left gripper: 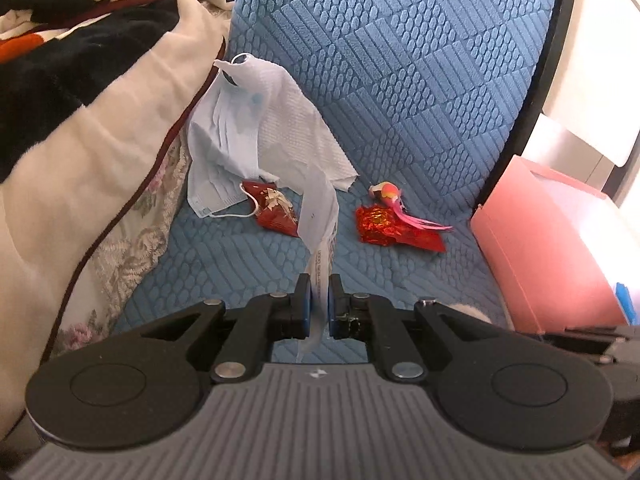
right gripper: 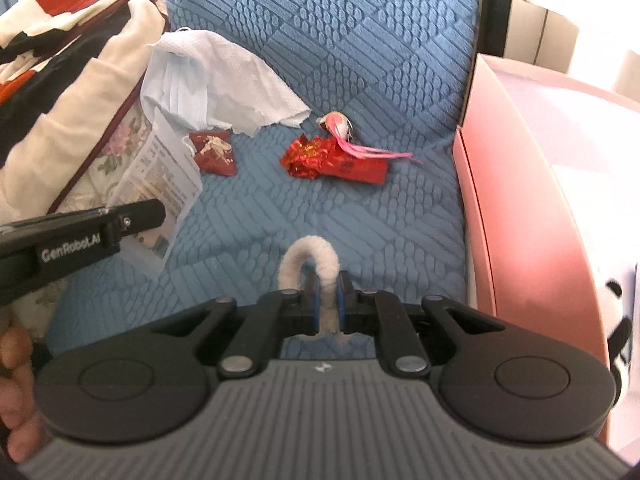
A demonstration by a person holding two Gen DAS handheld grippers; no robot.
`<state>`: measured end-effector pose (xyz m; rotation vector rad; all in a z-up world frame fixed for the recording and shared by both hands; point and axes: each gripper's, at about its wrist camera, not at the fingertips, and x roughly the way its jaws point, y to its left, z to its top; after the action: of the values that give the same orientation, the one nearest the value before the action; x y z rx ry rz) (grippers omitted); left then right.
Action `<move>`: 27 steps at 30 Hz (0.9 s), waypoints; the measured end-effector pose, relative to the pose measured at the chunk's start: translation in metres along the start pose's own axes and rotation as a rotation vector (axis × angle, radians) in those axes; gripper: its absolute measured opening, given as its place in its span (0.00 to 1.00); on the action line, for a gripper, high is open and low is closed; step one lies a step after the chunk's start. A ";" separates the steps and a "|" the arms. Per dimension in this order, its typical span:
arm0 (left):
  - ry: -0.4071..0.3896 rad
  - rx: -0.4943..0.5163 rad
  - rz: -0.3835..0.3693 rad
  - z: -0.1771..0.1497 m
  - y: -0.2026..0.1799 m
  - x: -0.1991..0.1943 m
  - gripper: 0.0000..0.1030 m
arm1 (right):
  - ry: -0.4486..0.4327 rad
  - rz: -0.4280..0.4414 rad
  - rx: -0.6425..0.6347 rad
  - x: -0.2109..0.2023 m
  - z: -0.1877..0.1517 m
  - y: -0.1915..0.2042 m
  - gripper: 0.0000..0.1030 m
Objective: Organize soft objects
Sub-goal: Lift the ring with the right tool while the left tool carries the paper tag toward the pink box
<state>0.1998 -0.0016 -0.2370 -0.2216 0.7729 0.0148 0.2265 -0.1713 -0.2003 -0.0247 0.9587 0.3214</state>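
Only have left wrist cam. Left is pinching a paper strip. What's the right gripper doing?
Observer: The right gripper is shut on a white fuzzy cord loop that arches above its jaws, over the blue cushion.
Operator: My strip looks edge-on. What is it?
Observer: Seen from the right wrist, it is a flat printed sheet with its broad face showing, held by the left gripper.
Operator: Any hand in view?
Observer: Yes, part of a hand shows at the lower left edge of the right wrist view.
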 end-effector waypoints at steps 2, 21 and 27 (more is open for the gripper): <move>-0.002 0.001 0.005 0.001 -0.001 -0.002 0.10 | -0.004 0.000 0.000 -0.004 -0.004 -0.002 0.12; 0.048 -0.007 -0.042 -0.007 -0.024 -0.029 0.10 | -0.034 0.017 -0.003 -0.040 -0.015 -0.016 0.12; 0.048 0.002 -0.088 0.004 -0.035 -0.048 0.10 | -0.066 0.018 -0.001 -0.061 -0.008 -0.027 0.12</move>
<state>0.1713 -0.0314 -0.1939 -0.2545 0.8101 -0.0746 0.1954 -0.2137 -0.1586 -0.0059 0.8934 0.3376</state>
